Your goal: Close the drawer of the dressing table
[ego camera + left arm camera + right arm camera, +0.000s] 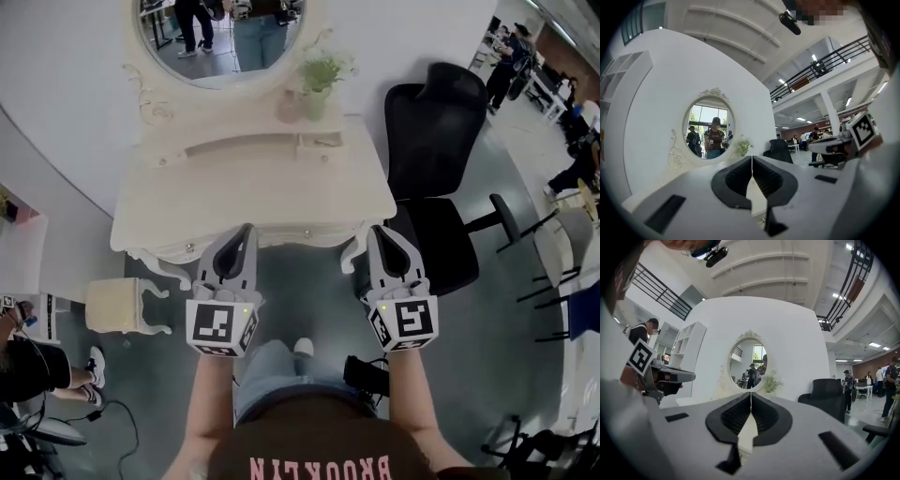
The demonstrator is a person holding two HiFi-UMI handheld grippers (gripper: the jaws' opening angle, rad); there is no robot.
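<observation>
1. The left gripper (247, 231) is clenched: in the left gripper view its jaws (752, 158) meet in one thin seam with nothing between them.
2. The right gripper (382, 231) is clenched the same way. The right gripper view shows it (751, 394) pressed together and empty.
3. Both grippers point level at the dressing table (262, 187), side by side and apart, each with its marker cube toward the person.
4. In the head view both tips overlap the table's front edge. Whether they touch it cannot be told.
5. The drawer (298, 234) sits under that front edge between the two grippers. A small knob shows on its front, and from above it looks flush with the table.
6. A low shelf (244, 145) runs along the back of the tabletop, with a plant (319, 80) at its right end.
7. An oval mirror (225, 42) hangs above the shelf and reflects people standing.
8. A black chair (441, 178) stands just right of the table, and a cream stool (117, 305) stands at its left front.
</observation>
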